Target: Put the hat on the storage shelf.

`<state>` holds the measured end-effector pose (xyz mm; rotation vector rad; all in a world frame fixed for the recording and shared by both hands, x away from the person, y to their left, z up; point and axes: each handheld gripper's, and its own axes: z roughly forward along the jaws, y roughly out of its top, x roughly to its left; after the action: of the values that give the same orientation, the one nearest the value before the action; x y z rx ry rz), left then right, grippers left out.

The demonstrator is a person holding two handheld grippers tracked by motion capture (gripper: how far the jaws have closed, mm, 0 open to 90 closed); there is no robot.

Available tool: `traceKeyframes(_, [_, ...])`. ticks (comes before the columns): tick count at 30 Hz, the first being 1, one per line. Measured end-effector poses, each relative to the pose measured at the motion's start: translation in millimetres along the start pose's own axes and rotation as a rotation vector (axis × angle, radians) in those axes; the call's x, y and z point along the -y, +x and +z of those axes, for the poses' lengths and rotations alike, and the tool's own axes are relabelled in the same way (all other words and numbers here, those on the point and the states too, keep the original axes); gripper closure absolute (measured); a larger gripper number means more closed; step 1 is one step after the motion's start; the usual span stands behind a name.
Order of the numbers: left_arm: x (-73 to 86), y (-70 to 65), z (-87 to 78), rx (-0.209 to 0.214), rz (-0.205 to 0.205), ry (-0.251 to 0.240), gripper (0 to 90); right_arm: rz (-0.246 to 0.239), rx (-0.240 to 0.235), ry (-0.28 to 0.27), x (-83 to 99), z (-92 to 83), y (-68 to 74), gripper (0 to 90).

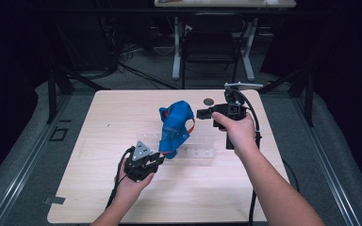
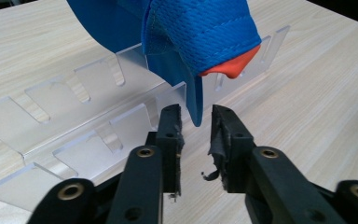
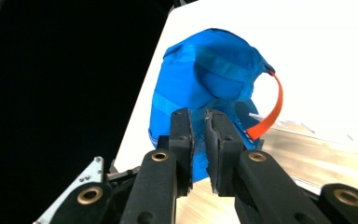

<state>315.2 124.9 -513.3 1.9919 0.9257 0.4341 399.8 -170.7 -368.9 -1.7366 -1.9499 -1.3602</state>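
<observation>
A blue cap (image 1: 175,125) with an orange strap (image 3: 272,112) stands tilted on a clear slotted acrylic rack (image 1: 200,153) at the middle of the table. My right gripper (image 1: 200,113) reaches in from the right, and in the right gripper view its jaws (image 3: 199,116) are nearly together with blue cap (image 3: 205,70) fabric pinched between them. My left gripper (image 1: 159,159) sits at the cap's lower end. In the left gripper view it (image 2: 196,116) is open, and a pointed blue tip of the cap (image 2: 205,32) hangs between its fingertips without touching the pads. The rack (image 2: 51,107) runs behind.
A small dark round object (image 1: 209,100) lies on the light wooden table (image 1: 122,117) behind the right gripper. Beyond the far edge stand a dark chair (image 1: 212,42) and white desk legs. Bare tabletop stretches to the left and along the front.
</observation>
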Motion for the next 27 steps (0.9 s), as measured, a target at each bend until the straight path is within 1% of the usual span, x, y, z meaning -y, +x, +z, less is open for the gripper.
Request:
traceKeyframes(1, [0.4,0.3,-0.7,0.002,0.001,-0.005,72.0,0.000,0.005,-0.002,0.4,-0.5,-0.1,81.2])
traceKeyframes(3, [1.0,1.0,-3.5,0.006,-0.010,-0.007,67.9,-0.002,0.012,-0.007,1.6,-1.3,-0.6,81.0])
traceKeyframes(4, [1.4,1.7,-4.6,0.012,-0.010,-0.010,66.2,-0.010,0.014,0.000,2.5,-2.4,-1.7,80.4])
traceKeyframes(5, [2.0,1.8,-6.0,0.008,-0.014,-0.010,64.9,-0.008,0.013,-0.004,3.2,-2.6,-1.8,80.0])
traceKeyframes(7, [3.7,3.7,-8.5,0.020,-0.018,-0.006,60.8,-0.013,0.022,-0.005,5.0,-3.6,-3.0,79.2])
traceKeyframes(11, [9.4,9.1,-15.1,0.017,-0.027,0.000,57.8,-0.033,0.052,0.000,8.6,-7.5,-5.8,77.4])
traceKeyframes(14, [14.8,13.9,-20.3,0.005,-0.023,0.005,56.4,-0.044,0.069,-0.004,11.7,-11.8,-8.7,75.9])
traceKeyframes(16, [19.6,18.0,-24.1,-0.006,-0.026,0.004,55.5,-0.058,0.091,-0.009,14.5,-14.1,-10.8,74.2])
traceKeyframes(20, [29.1,28.1,-31.5,-0.021,-0.026,0.013,55.4,-0.103,0.150,-0.018,21.6,-18.3,-16.4,69.6])
traceKeyframes(22, [33.8,32.6,-35.6,-0.032,-0.027,0.018,55.6,-0.128,0.187,-0.033,26.0,-20.3,-18.9,67.6])
traceKeyframes(24, [38.9,36.9,-39.9,-0.034,-0.038,0.018,56.1,-0.168,0.234,-0.034,30.7,-23.0,-21.1,64.9])
traceKeyframes(26, [43.5,42.0,-43.9,-0.042,-0.045,0.032,56.1,-0.220,0.297,-0.042,35.9,-26.7,-21.3,63.4])
traceKeyframes(27, [46.4,44.8,-46.3,-0.050,-0.053,0.032,56.1,-0.235,0.309,-0.054,38.8,-28.8,-21.8,62.8])
